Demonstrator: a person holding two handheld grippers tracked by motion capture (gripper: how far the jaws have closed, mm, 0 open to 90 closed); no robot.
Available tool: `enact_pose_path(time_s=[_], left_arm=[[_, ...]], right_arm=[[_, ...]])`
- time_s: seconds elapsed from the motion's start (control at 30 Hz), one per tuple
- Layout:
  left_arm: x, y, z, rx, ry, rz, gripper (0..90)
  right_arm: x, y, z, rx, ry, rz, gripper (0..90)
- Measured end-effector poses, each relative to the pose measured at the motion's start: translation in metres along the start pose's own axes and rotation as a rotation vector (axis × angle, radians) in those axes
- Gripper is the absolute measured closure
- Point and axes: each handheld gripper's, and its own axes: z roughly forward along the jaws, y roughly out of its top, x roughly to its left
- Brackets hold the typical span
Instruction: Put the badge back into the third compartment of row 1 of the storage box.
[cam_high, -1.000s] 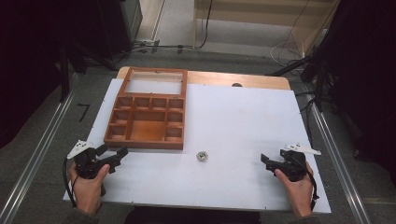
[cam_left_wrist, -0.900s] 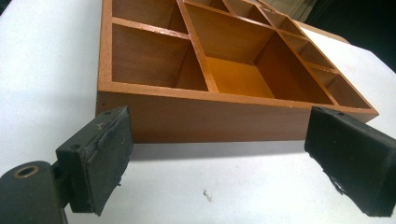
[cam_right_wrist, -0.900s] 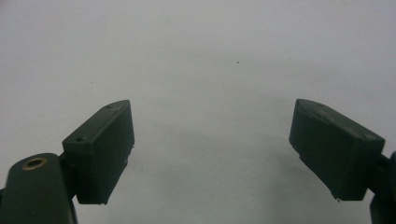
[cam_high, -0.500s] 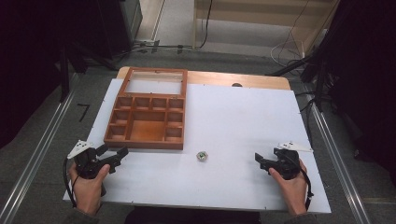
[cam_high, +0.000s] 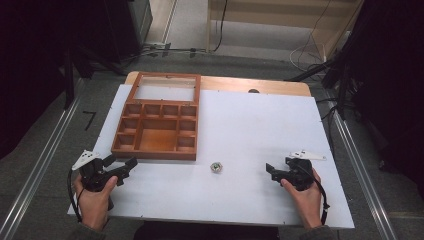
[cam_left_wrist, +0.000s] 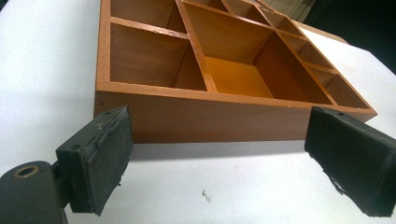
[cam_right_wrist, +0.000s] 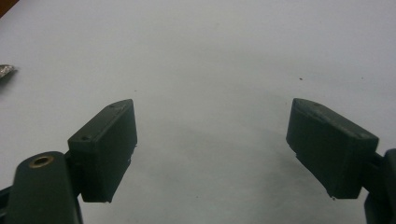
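- Left gripper (cam_high: 121, 169) is resting low at the near left corner of the white table (cam_high: 260, 125), held in the person's left hand (cam_high: 93, 197), its jaws spread wide with nothing between them.
- From the left gripper view, those jaws are pointing at the near wall of the wooden compartment tray (cam_left_wrist: 224, 84), which is sitting just beyond them without touching.
- Right gripper (cam_high: 274, 171) is sitting at the near right of the table in the right hand (cam_high: 306, 192), jaws likewise released and gaping over bare white surface in the right gripper view.
- Between the two grippers, a small greenish-silver object (cam_high: 216, 167) is lying on the table just beside the tray's near right corner, apart from both tools; its edge is peeking in at the left of the right gripper view (cam_right_wrist: 5, 71).
- What the small object is cannot be made out.
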Motion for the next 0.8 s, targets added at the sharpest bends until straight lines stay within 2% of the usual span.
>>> enact_pose_path(time_s=[0.8], left_arm=[[0.000, 0.000, 0.000, 0.004, -0.003, 0.000, 7.8]], right_arm=[[0.031, 0.008, 0.019, 0.024, 0.060, -0.054, 16.4]])
